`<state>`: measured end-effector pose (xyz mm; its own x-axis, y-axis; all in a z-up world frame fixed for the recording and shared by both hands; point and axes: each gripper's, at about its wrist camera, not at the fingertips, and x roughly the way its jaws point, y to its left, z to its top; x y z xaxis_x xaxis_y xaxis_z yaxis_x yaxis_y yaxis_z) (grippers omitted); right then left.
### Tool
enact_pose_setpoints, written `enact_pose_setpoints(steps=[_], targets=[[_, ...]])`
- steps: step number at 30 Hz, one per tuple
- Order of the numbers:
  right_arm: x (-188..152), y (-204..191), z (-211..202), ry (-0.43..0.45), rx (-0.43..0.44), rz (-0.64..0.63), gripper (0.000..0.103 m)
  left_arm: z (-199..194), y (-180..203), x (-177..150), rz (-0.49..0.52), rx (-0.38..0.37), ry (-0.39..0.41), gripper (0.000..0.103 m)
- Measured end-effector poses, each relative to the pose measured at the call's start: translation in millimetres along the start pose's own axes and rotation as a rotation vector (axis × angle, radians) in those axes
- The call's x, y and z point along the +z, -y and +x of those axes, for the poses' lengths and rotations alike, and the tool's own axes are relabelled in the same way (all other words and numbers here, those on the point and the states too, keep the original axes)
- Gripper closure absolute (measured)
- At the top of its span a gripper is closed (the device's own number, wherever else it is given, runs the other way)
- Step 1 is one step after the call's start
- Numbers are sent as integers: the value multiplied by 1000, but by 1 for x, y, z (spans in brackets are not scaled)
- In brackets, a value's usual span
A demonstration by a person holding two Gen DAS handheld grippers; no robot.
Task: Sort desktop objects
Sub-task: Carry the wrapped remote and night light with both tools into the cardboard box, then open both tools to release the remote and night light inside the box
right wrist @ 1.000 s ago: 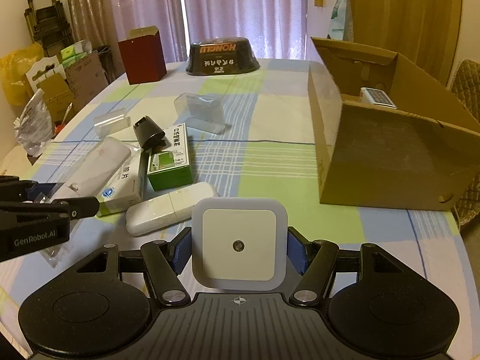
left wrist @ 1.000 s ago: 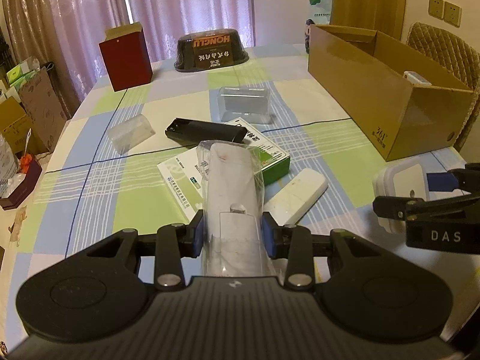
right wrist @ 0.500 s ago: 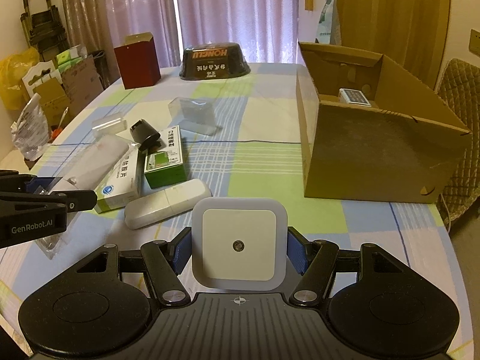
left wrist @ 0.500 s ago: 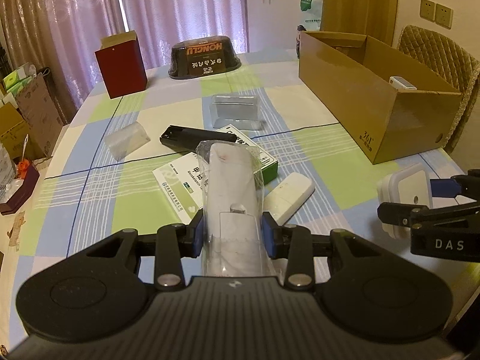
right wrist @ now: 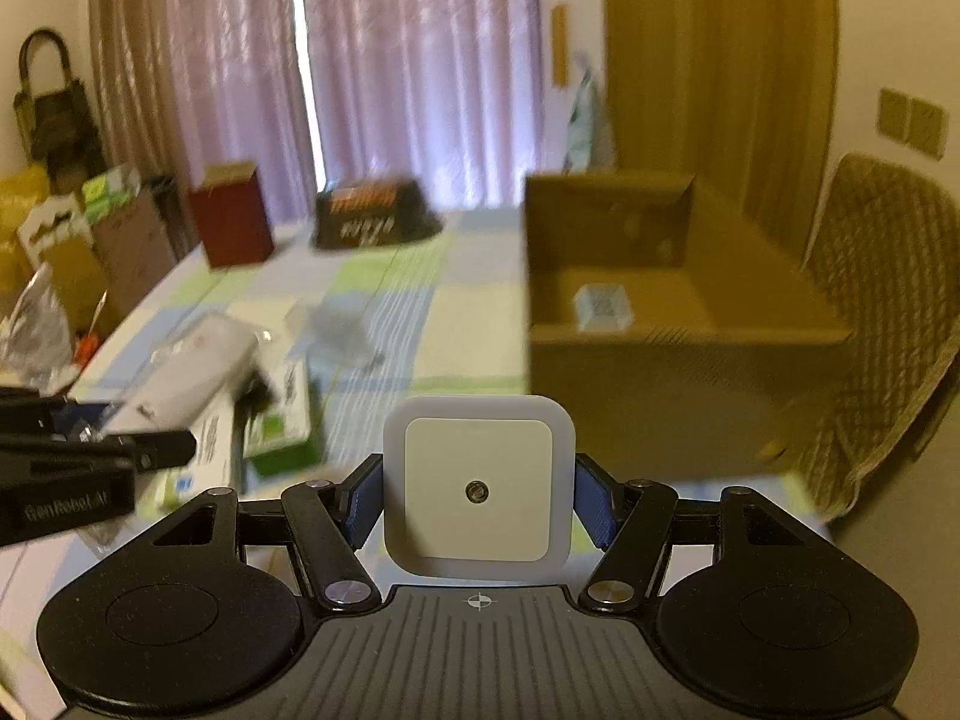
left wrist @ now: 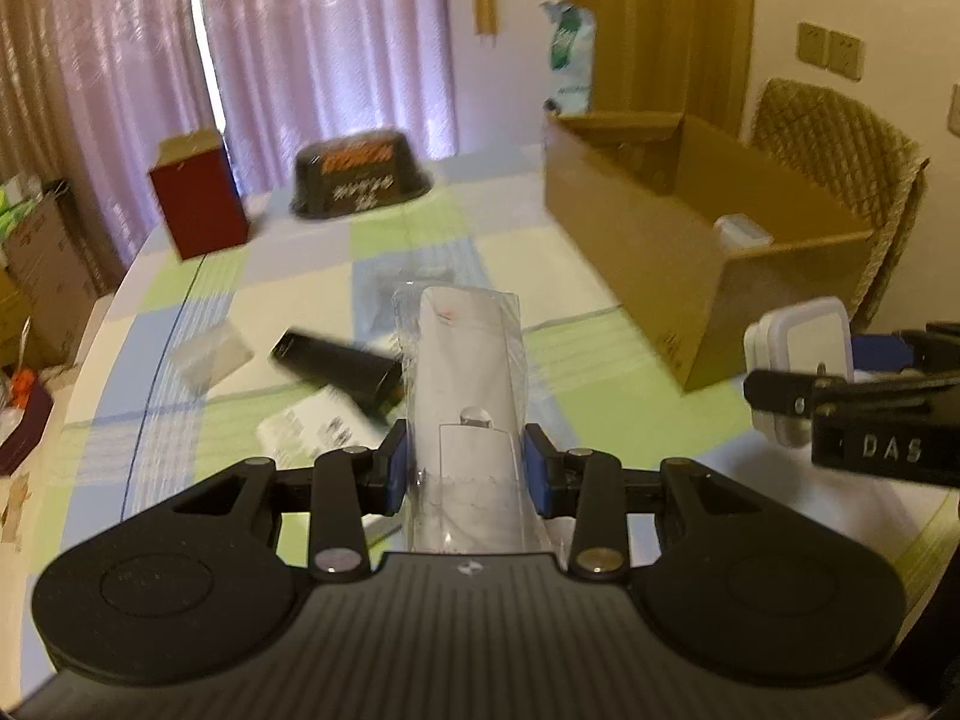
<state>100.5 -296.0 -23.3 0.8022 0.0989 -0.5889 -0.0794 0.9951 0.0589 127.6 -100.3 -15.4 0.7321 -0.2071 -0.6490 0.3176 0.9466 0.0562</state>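
We see mauve curtains [right wrist: 384,78] across the back window, daylight showing through a bright gap. Beige drapes [right wrist: 132,72] hang left of them, a wooden door [right wrist: 720,60] to the right. Cream wall with switch plates [right wrist: 912,120]. Quilted tan chair [right wrist: 882,276] at the right. Table under a green, blue and cream checked tablecloth [left wrist: 606,396]. Warm, dim light; both views blurred.

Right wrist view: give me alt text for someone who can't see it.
The right claw grips a square white night light, raised above a checked tablecloth and facing an open cardboard box holding one small white item. At left, blurred, the left claw holds a plastic-wrapped white remote.
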Motion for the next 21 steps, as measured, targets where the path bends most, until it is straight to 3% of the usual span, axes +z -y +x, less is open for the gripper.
enact_pose_setpoints(steps=[10,15,21], targets=[[63,75,-5,122,-121,23,39,19,67,88,66,-156,123,70],[74,107,15,120,-151,40,39,54,103,119,105,-241,124,70],[77,129,41,100,-147,48,39,104,130,134,148,-293,93,70]])
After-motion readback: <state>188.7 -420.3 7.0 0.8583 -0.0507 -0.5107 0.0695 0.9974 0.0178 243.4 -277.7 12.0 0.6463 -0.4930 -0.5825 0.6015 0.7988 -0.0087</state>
